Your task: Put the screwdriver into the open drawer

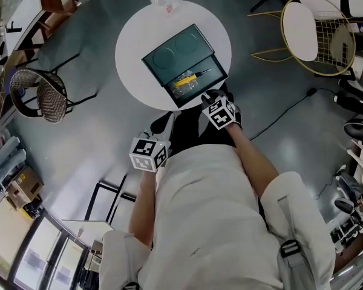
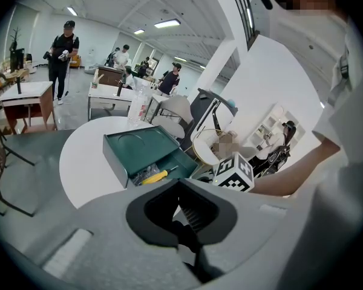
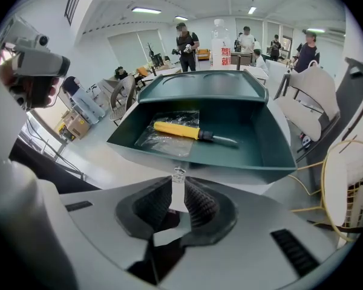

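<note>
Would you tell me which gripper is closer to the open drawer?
The right gripper, its jaws at the knob of the drawer; the left gripper hangs back, off the table.

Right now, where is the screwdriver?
In the right gripper view, the screwdriver lies inside the open drawer, partly on a plastic bag, just beyond the right gripper.

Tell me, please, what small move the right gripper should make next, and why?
Probably draw the right gripper back from the drawer: the screwdriver already lies inside, so the job looks done, and its jaw tips flank the knob.
</note>
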Available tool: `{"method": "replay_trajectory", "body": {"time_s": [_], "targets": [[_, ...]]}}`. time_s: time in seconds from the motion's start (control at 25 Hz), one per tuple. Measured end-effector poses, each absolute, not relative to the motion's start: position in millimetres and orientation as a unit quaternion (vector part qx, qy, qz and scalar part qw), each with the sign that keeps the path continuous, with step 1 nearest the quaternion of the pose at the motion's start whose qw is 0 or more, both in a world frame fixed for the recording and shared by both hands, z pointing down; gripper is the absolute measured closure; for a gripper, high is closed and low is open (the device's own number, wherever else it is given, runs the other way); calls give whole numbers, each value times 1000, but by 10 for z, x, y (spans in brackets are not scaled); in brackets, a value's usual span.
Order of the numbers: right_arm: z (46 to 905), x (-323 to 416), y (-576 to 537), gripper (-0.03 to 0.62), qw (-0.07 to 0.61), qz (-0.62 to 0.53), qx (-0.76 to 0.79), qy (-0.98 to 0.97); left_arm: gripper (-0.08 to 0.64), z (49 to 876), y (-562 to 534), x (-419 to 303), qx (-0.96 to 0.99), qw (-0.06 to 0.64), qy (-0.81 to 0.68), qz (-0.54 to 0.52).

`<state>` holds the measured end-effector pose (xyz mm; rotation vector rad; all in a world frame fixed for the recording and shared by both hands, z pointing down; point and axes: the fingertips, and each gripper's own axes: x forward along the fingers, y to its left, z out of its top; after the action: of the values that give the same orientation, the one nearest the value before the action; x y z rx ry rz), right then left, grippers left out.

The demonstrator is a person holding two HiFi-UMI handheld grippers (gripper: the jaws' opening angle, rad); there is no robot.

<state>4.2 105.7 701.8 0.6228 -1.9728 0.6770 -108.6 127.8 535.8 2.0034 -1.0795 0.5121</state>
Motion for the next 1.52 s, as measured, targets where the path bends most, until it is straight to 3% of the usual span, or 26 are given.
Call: {"method": "replay_trajectory", "body": {"time_s": [0.56,1.0,1.52], "targets": [[7016,-218,826,522,454,287,280,-796,548,5396,1353,-1257,782,400,-434,198],[7036,-309,664,522,448,294,296,-791,548,5346,664,-1347,804,353,-429,211],[7043,-468,301,520,447,280,292,-798,548,5413,934,-1308,794,376,-427,212]]}}
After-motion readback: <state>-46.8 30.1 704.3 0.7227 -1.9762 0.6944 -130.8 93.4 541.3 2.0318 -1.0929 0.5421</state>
